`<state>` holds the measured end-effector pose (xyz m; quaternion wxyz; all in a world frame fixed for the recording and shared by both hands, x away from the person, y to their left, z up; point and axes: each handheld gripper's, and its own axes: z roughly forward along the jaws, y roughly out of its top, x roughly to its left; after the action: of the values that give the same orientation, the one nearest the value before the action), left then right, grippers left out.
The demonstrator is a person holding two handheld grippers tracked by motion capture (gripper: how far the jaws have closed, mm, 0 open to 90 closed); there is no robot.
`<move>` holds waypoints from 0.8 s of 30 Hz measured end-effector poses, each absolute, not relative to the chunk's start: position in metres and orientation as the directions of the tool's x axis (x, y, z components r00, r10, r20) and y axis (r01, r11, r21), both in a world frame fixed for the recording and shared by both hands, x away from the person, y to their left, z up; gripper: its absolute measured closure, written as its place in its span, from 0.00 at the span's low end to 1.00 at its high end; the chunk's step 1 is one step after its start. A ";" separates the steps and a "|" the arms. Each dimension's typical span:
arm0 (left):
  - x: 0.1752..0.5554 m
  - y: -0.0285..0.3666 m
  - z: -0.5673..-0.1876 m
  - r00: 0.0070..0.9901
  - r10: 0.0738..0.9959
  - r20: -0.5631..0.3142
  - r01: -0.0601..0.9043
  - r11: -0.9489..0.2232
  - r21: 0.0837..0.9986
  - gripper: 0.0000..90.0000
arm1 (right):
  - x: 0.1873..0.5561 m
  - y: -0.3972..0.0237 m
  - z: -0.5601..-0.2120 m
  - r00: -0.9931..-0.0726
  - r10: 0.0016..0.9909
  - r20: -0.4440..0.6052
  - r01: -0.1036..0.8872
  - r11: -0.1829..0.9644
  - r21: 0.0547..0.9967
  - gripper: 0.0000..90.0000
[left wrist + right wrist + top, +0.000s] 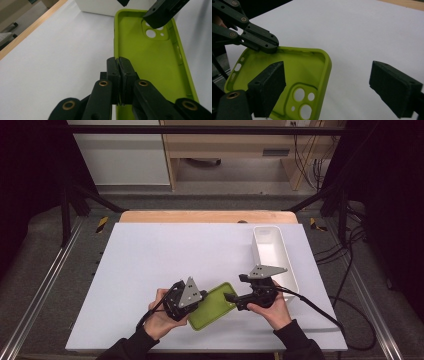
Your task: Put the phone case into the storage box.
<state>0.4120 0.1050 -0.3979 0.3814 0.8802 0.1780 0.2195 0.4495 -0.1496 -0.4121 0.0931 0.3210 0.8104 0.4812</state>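
We see the left gripper (119,62) with its jaws clamped on the long side wall of the green phone case (147,60), which lies on the white tabletop (160,260). The right gripper (327,87) holds its jaws apart astride the case's camera-end corner, not pressing it. A white bin (287,270) stands near.

A white bin (272,255) stands at the table's (150,260) two o'clock; wooden cabinets (225,150) at twelve.

Green phone case (212,306) partly hidden under left gripper (200,296), cut off in both gripper views
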 end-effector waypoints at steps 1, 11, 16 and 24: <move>0.412 0.105 -0.398 0.841 0.480 0.252 0.144 -0.646 0.750 0.98 | 0.450 -0.150 -0.412 -0.777 0.609 0.159 0.433 0.335 0.837 0.19; 0.408 0.103 -0.396 0.846 0.468 0.257 0.127 -0.644 0.754 0.98 | 0.452 -0.152 -0.411 -0.795 0.563 0.224 0.473 0.347 0.810 0.40; 0.407 0.103 -0.395 0.847 0.464 0.260 0.121 -0.644 0.755 0.98 | 0.453 -0.152 -0.410 -0.795 0.552 0.251 0.496 0.353 0.793 0.48; 0.405 0.101 -0.395 0.849 0.455 0.268 0.107 -0.645 0.757 0.98 | 0.455 -0.154 -0.409 -0.796 0.522 0.305 0.527 0.350 0.775 0.61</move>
<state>0.4051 0.1014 -0.3951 0.3899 0.8789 0.1599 0.2235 0.4553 -0.1539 -0.4093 -0.0021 0.3192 0.8216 0.4724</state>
